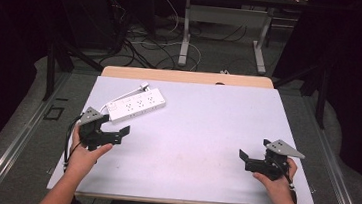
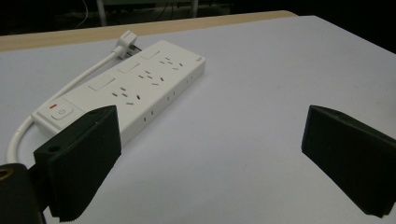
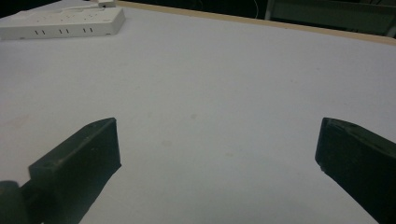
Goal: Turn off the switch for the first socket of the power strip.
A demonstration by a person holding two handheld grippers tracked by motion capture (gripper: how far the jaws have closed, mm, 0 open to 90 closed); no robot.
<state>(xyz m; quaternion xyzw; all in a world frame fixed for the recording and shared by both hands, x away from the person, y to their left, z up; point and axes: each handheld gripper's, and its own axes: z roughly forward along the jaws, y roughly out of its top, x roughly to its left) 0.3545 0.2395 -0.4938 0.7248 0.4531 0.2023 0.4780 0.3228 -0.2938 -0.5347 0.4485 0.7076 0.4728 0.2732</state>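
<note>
The left gripper (image 1: 123, 132) rests low over the table (image 1: 206, 129) with its jaws spread wide and nothing between them. In the left gripper view the same gripper (image 2: 210, 158) shows bare table surface in the gap, and its left-hand jaw sits just in front of the near end of the white power strip (image 2: 126, 91), close to it; whether they touch cannot be told. The person's left hand (image 1: 86, 155) grips the tool from behind.

The power strip (image 1: 136, 105) is the nearest thing to that gripper. It lies flat on the table, angled, with its switch end toward the left gripper. A red-marked power button (image 2: 60, 112) sits at that near end, and rows of sockets run away from it. Its white cable (image 2: 70, 88) loops along the strip's side to the plug (image 2: 127, 43), which lies on the table just beyond the strip's far end.

The right gripper (image 1: 243, 155), held by the right hand (image 1: 274, 179), is well apart from the power strip, on the opposite side of the table. Its jaws are also spread wide and hold nothing; in the right gripper view, the gripper (image 3: 217, 154) has plain table between its jaws, and the power strip (image 3: 63, 23) lies far off.
</note>
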